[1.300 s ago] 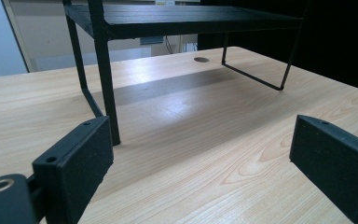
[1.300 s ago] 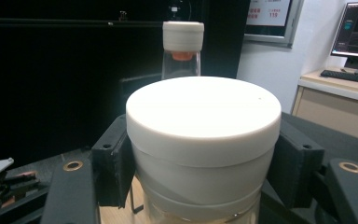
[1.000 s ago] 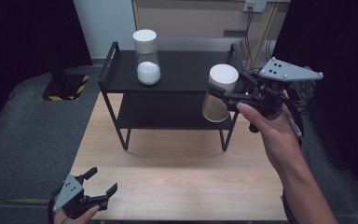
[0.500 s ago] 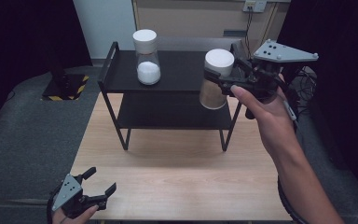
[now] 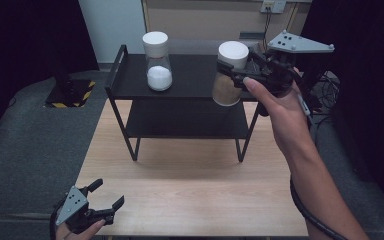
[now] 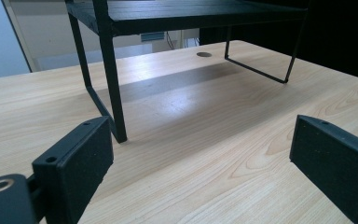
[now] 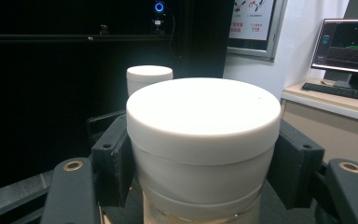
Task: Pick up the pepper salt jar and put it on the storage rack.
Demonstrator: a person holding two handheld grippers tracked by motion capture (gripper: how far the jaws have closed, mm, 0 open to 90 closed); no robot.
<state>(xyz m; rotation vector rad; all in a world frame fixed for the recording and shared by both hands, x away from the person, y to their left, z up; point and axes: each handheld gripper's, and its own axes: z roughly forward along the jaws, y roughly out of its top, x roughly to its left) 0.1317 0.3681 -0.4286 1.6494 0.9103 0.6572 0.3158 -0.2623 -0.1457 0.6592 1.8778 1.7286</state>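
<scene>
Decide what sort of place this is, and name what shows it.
Probably a lab or office set up for recording: a wooden table with a black two-tier shelf, a monitor and keyboard on a desk, and wall sockets with cables.

A pale wood counter [image 5: 190, 200] stands on grey carpet [image 5: 35, 150], black curtains [image 5: 25, 40] at both sides. Behind are a beige wall [image 5: 200, 20] with a socket [image 5: 273, 6], and a monitor [image 7: 349, 42].
</scene>
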